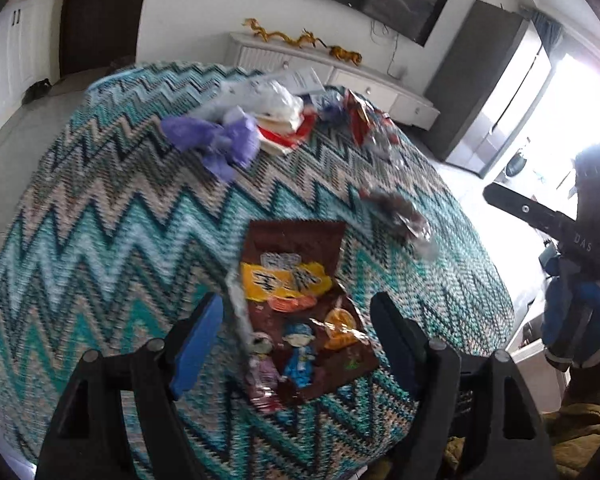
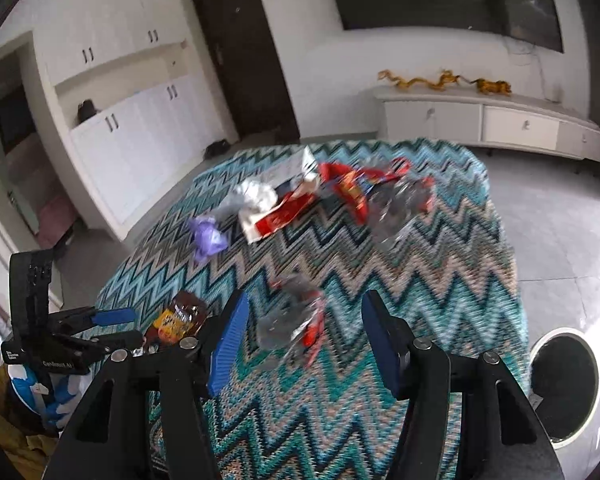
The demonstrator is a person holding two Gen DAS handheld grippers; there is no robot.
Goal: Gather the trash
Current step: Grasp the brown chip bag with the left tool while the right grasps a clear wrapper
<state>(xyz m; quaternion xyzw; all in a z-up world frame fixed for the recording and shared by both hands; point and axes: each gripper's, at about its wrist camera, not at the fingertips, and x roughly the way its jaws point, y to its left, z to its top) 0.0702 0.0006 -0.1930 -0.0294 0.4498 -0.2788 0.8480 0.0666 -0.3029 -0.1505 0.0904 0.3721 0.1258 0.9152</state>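
Trash lies scattered across the zigzag tablecloth. Left gripper hangs with jaws spread wide, straddling the brown snack packet without touching it. Left view alone shows the cartoon figures and yellow label printed on that packet; from the right view only its corner peeks out at 9 o'clock. Right gripper is wide apart too, with the crumpled clear wrapper lying between its fingers on the cloth. At 12 o'clock sit the purple crumpled piece, white crumpled paper and red wrappers. Only the right view catches the round bin on the floor at 4 o'clock.
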